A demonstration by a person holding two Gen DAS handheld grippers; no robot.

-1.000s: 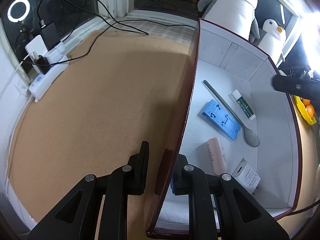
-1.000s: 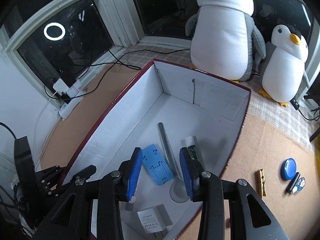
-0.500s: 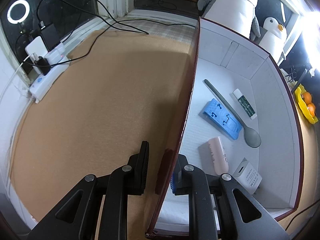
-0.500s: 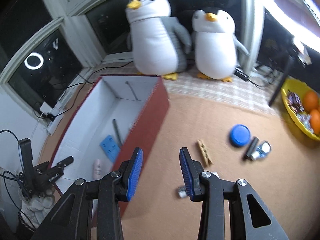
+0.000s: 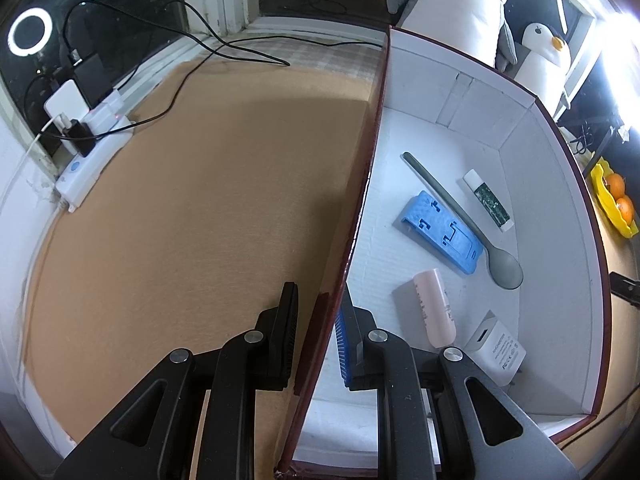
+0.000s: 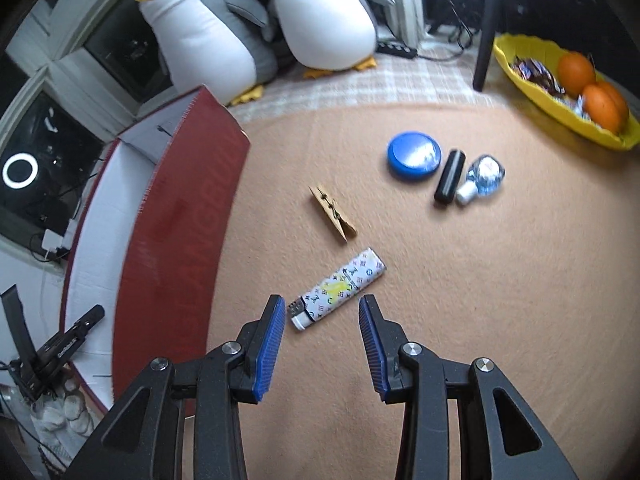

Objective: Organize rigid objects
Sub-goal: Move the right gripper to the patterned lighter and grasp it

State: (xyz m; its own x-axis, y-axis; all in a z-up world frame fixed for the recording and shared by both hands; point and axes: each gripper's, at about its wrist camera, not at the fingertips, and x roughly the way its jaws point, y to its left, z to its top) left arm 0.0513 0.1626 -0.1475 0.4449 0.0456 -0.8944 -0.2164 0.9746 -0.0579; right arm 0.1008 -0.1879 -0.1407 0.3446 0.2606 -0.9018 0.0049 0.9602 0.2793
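**Lighter lying just ahead of our right gripper**

Lighter (image 6: 339, 288), patterned white, is lying flat on the tan mat (image 6: 480, 280), its long axis slanting from lower left to upper right. We are holding the right gripper (image 6: 322, 344) just short of its metal end, jaws apart and empty, and we judge they need rolling to cross the slant. Beyond, the red box (image 6: 180, 216) is waiting at left, where our left gripper (image 5: 316, 332) is clamping its wall (image 5: 352, 240).
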